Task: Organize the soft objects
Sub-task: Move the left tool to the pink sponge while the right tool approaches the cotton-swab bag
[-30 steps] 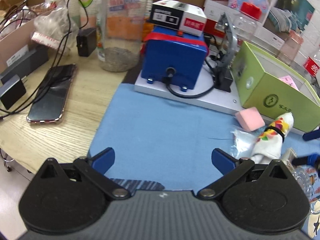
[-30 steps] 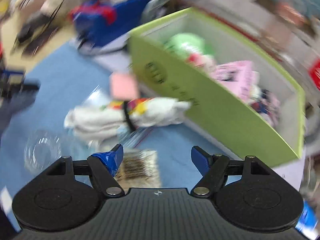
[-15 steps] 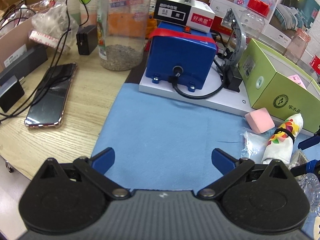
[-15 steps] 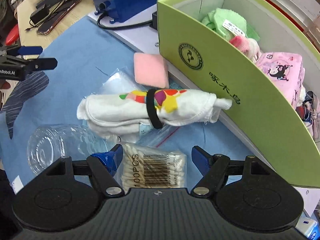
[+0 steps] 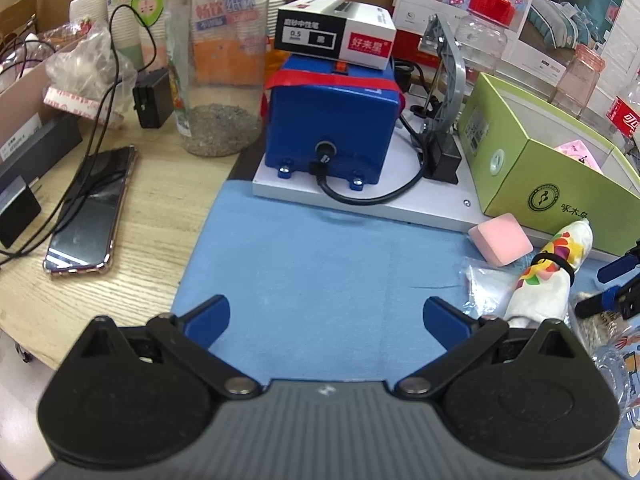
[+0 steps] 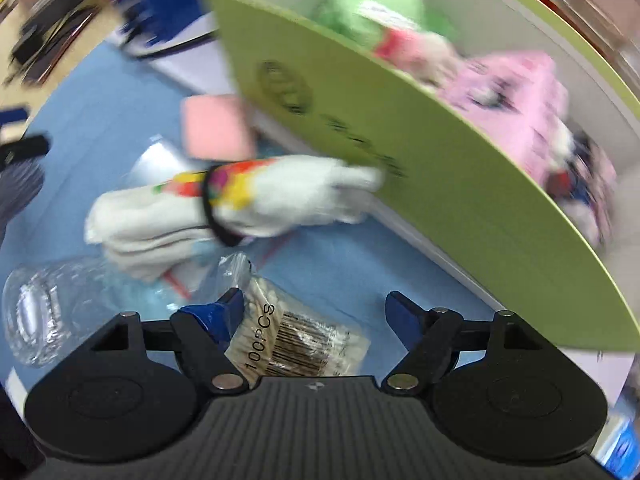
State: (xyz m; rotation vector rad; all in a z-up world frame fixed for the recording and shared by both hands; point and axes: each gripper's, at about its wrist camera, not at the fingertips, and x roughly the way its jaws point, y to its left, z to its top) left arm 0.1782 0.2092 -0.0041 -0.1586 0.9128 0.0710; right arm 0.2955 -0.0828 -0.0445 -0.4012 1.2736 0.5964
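Your right gripper is moving again: its view, sharp half a second ago, is smearing now, and the green box is looming larger and closer on your right. Its jaws are spread wide with nothing between them, and the left blue fingertip is sitting over the bag of cotton swabs. The rolled white cloth, bound with a black band, is lying on the blue mat just ahead, its far tip touching the box's front wall. The pink sponge is lying just behind it, beside the box corner. A clear glass jar is lying near your left edge.

Your left gripper is hanging nearly where it was, jaws spread and empty, with a broad bare stretch of mat in front. The blue machine is bounding that room at the back, the wooden table on the left.
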